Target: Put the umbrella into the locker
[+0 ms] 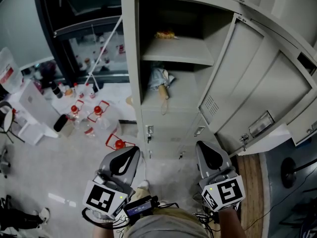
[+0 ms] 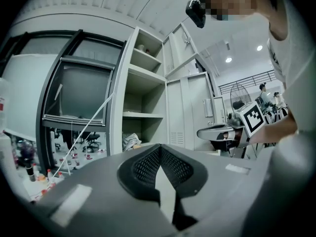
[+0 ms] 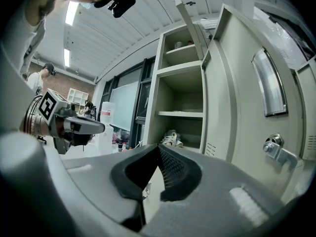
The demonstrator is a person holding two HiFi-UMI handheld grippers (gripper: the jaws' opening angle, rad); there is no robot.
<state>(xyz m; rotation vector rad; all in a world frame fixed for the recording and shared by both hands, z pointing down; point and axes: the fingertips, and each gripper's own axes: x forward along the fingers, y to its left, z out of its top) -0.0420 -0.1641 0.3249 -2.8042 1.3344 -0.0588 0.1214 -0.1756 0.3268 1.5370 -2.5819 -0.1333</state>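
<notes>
- left gripper (image 1: 125,161): jaws pressed together, nothing in them, facing the locker (image 1: 130,58).
- umbrella (image 1: 160,82): already lying on a locker shelf, ahead of and between both grippers. Long axis runs front to back, wooden handle poking out over the shelf edge. Left looks slightly nearer.
- shelf above it: small yellow item (image 1: 165,34).
- right gripper (image 1: 212,157): closed, empty, just beside the open door (image 1: 257,88).
</notes>
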